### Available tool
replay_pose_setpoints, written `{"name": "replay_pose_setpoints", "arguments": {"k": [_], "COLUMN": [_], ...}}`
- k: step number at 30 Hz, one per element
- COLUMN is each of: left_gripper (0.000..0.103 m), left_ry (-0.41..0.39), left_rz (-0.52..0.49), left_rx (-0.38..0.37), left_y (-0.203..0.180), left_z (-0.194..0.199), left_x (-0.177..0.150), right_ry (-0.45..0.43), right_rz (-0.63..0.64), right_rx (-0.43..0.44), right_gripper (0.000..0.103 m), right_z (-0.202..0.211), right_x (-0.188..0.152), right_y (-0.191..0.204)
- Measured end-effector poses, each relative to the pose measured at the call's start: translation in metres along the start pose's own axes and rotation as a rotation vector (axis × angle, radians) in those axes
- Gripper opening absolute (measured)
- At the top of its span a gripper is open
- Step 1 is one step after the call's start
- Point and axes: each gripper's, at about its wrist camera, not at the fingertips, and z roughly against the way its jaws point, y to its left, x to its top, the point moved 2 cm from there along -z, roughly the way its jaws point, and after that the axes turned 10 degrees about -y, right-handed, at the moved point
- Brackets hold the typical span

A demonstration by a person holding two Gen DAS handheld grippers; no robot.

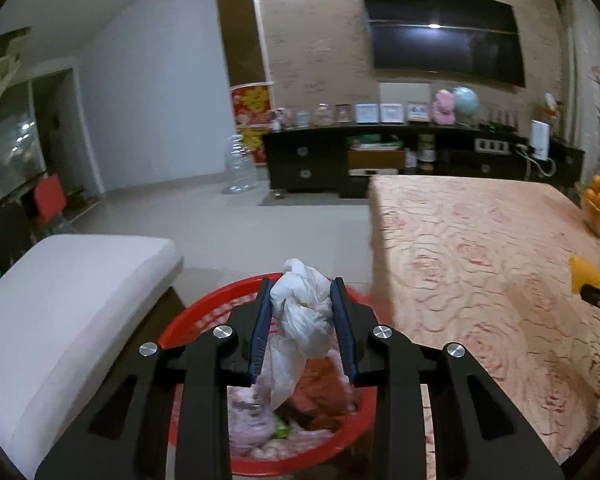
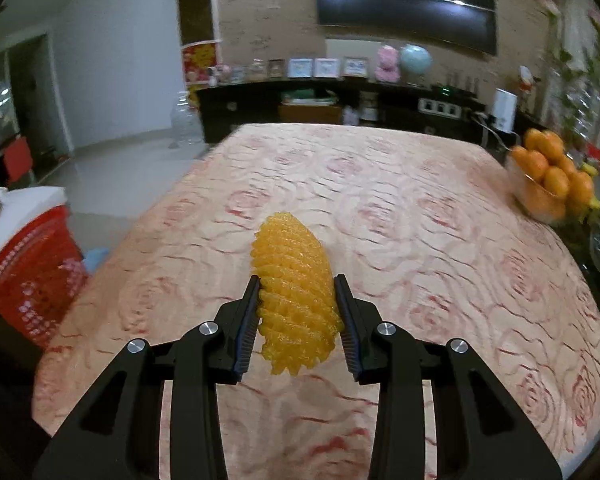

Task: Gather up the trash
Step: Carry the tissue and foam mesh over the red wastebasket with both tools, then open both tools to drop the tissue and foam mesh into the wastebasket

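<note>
1. The white plastic bag [image 1: 302, 312] is sitting squeezed between the two blue pads of the left hand-held gripper [image 1: 303, 330], which is clenching it tight. It is hanging right over the red basket [image 1: 204, 312], which is already holding other trash.
2. To do this step well, the person should be keeping the bag over the middle of the basket, away from the rim, and only then letting go, so nothing is falling on the floor [image 1: 228, 216].
3. The yellow foam net [image 2: 294, 292] is sticking out between the pads of the right hand-held gripper [image 2: 298, 322], which is grasping it above the rose-patterned surface [image 2: 420, 216].
4. The red basket is sitting far to the left of this net, beside the surface edge, so it is probably needing a trip over there next.
</note>
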Motion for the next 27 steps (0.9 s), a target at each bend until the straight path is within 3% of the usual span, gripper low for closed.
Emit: {"name": "replay_pose_setpoints", "arguments": {"k": [11,17,22,24,26,27], "left_gripper": [0.028,0.029,0.035,0.041,0.06,0.063], "left_ry": [0.083,0.129,0.144,0.143,0.136,0.132], "left_rz": [0.113,0.145,0.173,0.179,0.183,0.185], "left_rx": [0.086,0.126,0.13,0.124,0.125,0.128], "left_y": [0.061,0.077,0.088,0.09,0.091,0.091], "left_z": [-0.022,-0.028,-0.028,-0.026,-0.024,-0.024], "left_x": [-0.02,-0.028,-0.031,-0.032,-0.032,-0.031], "right_ry": [0.056,0.094,0.139,0.152,0.153,0.149], "right_rz": [0.058,0.07,0.061,0.044,0.013,0.0], "right_rx": [0.378,0.482,0.536,0.564,0.584,0.588], "right_gripper": [0.036,0.036,0.039,0.053,0.067,0.071], "right_z": [-0.029,-0.046,-0.058,-0.057,-0.054,-0.054], "right_x": [0.044,0.065,0.072,0.073,0.075,0.076], "right_y": [0.146,0.202,0.231,0.238,0.237,0.235]}}
